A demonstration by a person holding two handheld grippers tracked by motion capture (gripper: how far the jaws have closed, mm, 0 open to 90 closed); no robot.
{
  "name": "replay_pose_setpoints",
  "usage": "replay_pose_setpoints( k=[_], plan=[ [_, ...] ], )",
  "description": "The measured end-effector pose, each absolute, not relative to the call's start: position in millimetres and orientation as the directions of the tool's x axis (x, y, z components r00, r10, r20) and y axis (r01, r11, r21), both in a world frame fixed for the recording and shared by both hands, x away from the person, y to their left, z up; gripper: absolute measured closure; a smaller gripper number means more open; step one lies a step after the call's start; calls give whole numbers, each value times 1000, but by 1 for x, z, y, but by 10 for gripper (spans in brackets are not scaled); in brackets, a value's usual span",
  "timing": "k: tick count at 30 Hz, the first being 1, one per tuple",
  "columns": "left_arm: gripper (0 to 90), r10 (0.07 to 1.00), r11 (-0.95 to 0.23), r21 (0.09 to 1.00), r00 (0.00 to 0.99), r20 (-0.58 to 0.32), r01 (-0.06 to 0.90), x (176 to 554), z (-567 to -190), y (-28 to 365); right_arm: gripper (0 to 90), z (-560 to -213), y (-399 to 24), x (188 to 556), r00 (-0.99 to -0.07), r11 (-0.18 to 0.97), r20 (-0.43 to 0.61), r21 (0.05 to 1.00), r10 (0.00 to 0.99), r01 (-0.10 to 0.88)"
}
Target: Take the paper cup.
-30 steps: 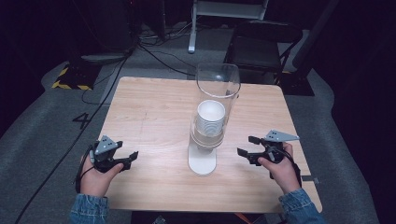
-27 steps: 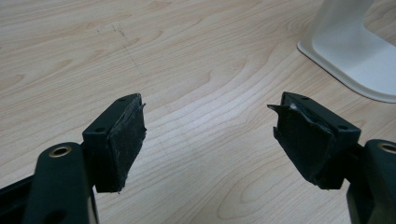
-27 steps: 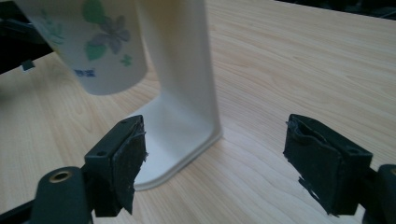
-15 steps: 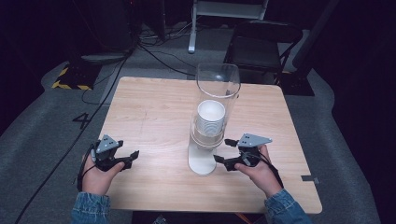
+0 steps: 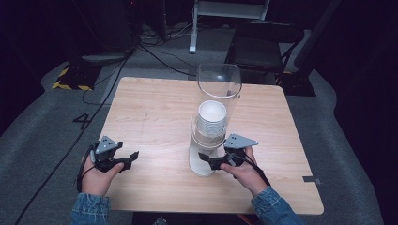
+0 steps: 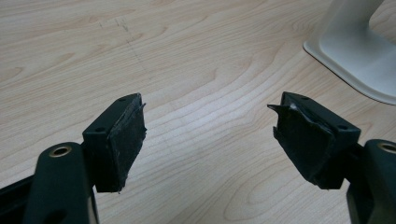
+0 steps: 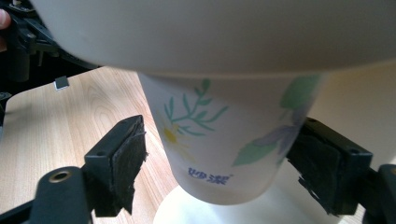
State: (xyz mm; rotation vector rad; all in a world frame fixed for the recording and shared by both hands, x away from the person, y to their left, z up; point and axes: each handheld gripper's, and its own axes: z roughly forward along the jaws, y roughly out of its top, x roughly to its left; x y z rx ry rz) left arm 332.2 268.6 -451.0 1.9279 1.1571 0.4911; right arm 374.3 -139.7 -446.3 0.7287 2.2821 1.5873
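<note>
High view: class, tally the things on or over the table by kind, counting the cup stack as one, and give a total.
Grippers: 2 (left gripper, right gripper)
Cup dispenser: 1
Paper cup stack: 1
Total: 4

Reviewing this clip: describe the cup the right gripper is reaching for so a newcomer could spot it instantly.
Start at the tall clear dispenser tube standing mid-table on a white base. Below its lower end hangs the bottom paper cup, with the right gripper open on either side of it. Unlike the plain white cup stack seen from above, its wall shows printed flowers, green leaves and blue lettering.
</note>
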Motion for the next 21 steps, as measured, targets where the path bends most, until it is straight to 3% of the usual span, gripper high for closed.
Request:
replay_pose_setpoints(
  k=[9,21],
  plan=[
    [244,857,-249,802,509,-79,543,333,-452,266,319,-448,-137,376,-827,256,46,940,561,227],
    [246,858,-244,804,508,-83,543,333,-451,266,337,-451,-138,375,-825,238,48,946,564,218]
  ],
)
